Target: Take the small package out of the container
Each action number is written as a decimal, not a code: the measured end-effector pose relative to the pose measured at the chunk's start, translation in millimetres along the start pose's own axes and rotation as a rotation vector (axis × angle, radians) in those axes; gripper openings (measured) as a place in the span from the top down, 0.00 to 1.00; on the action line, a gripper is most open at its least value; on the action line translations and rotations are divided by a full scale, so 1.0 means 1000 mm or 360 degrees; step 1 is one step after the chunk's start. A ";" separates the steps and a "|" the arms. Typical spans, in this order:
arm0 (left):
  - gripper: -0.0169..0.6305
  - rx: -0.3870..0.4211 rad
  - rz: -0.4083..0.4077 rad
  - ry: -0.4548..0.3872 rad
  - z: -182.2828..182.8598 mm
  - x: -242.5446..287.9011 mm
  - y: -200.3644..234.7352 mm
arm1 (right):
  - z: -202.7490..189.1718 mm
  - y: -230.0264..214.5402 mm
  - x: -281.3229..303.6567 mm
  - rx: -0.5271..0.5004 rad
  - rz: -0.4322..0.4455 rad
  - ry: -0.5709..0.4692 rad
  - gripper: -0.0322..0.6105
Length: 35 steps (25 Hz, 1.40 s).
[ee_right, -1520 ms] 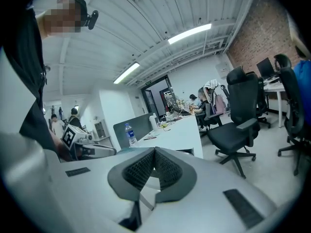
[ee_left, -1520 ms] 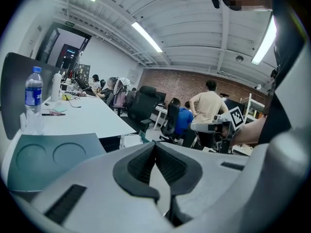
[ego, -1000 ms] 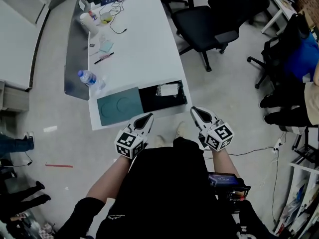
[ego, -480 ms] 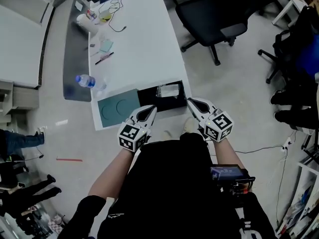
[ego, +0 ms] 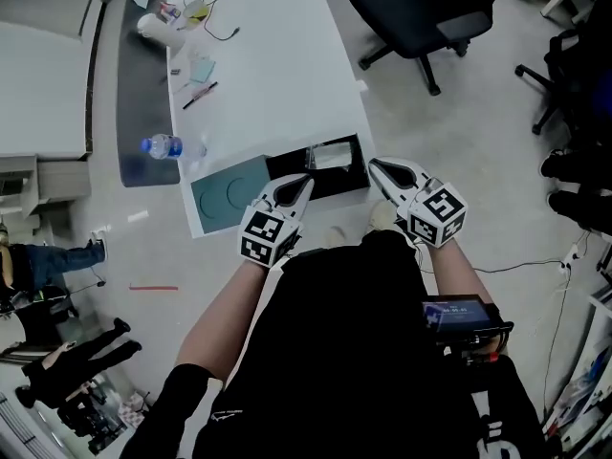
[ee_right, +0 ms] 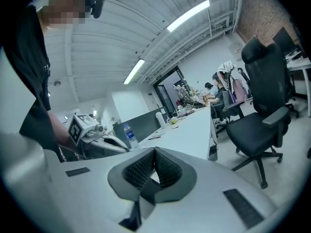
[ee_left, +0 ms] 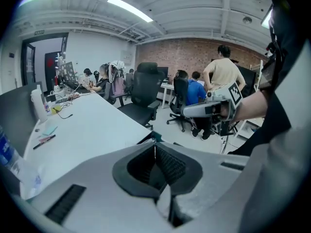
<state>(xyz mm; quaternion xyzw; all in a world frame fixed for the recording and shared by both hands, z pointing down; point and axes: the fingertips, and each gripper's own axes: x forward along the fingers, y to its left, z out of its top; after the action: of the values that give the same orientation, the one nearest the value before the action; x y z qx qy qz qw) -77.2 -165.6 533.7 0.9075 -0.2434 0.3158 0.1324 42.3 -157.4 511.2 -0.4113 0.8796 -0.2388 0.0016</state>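
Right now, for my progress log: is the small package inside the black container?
Yes, the head view shows the small package lying in the black container on the table.

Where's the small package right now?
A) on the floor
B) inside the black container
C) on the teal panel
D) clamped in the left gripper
B: the small package lies inside the black container at the table's near end, while the left gripper and the right gripper are both shut with nothing between their jaws.
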 end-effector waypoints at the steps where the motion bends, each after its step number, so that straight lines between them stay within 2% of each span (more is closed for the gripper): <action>1: 0.96 0.0014 0.0005 0.0018 0.001 0.004 0.000 | 0.000 -0.002 0.000 0.0005 0.0009 0.0003 0.91; 15: 0.95 0.0262 0.0025 0.0388 -0.022 0.057 0.025 | -0.003 -0.030 0.003 0.0057 0.0048 0.0056 0.91; 20: 0.94 0.0376 0.0020 0.0447 -0.022 0.070 0.026 | -0.003 -0.037 0.001 0.0071 0.0056 0.0060 0.91; 25: 0.84 0.0366 -0.0007 0.0450 -0.014 0.083 0.028 | -0.002 -0.045 -0.003 0.0093 0.0067 0.0057 0.91; 27: 0.79 0.0433 0.0007 0.0485 -0.010 0.087 0.031 | -0.001 -0.049 -0.005 0.0103 0.0071 0.0056 0.91; 32: 0.67 0.0693 0.0040 0.0618 -0.014 0.097 0.040 | -0.001 -0.059 -0.010 0.0117 0.0079 0.0062 0.91; 35: 0.63 0.0766 0.0023 0.0735 -0.025 0.101 0.045 | -0.001 -0.062 -0.013 0.0123 0.0087 0.0069 0.91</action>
<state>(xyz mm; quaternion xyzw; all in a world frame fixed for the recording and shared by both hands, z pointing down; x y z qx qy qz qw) -44.8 -230.2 620.6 0.8155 -0.1319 0.5624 -0.0364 95.5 -181.1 535.3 -0.3816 0.8804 -0.2814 0.0050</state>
